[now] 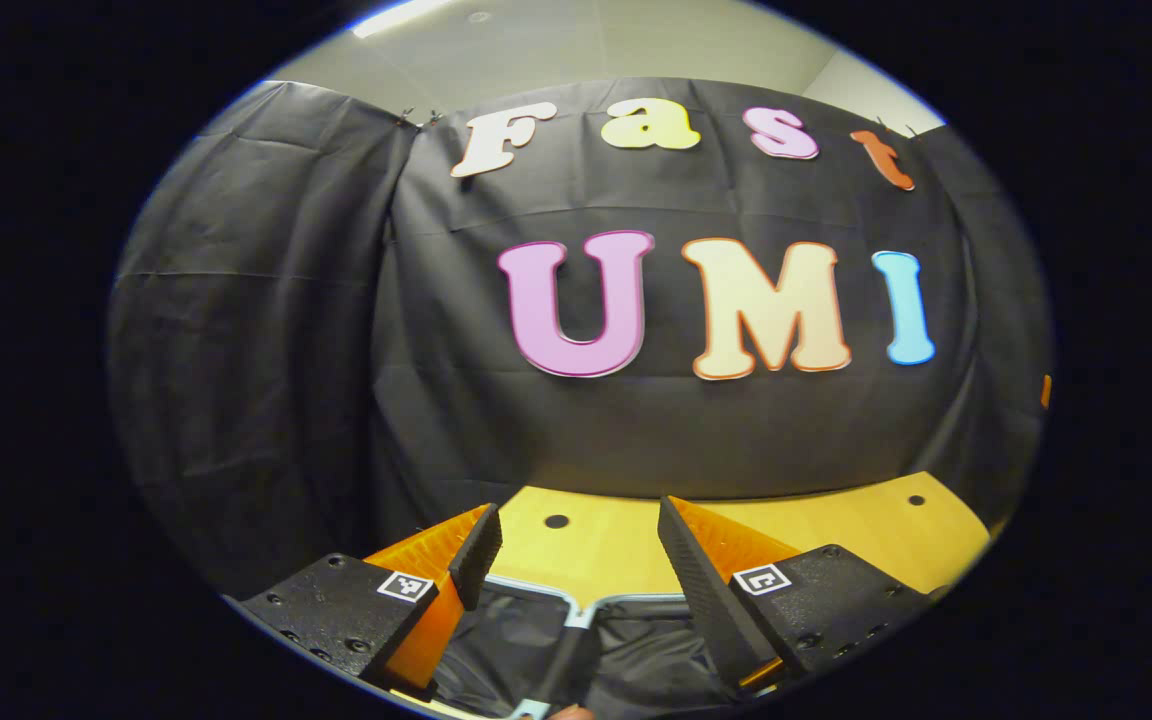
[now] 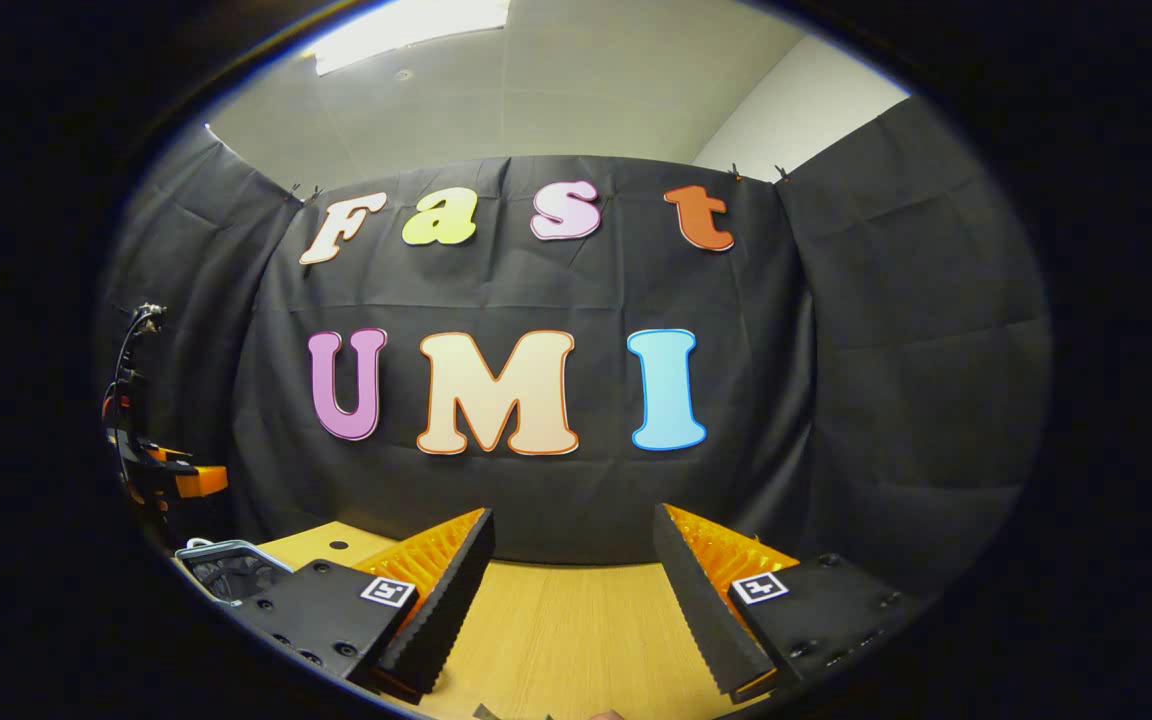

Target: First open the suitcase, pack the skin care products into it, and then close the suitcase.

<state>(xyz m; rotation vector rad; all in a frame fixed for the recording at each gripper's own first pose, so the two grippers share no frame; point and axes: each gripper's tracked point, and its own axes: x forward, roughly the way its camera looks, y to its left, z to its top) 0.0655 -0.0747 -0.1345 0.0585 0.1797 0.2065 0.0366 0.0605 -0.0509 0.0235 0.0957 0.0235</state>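
Lying under left claw (image 1: 576,570), open suitcase (image 1: 576,640)

wooden table (image 2: 556,620), seemingly open suitcase (image 1: 536,625) on it

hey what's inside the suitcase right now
In the left gripper view, the open suitcase shows black lining and a strap between the left gripper fingers. No skin care products visible; most of its interior lies out of sight.

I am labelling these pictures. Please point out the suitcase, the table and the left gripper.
suitcase (image 1: 526,625), left gripper view, on its dark inner lining.
table (image 2: 576,620), right gripper view, on the bare wood between the fingers.
left gripper (image 1: 576,560), left gripper view, midway between its open fingertips.
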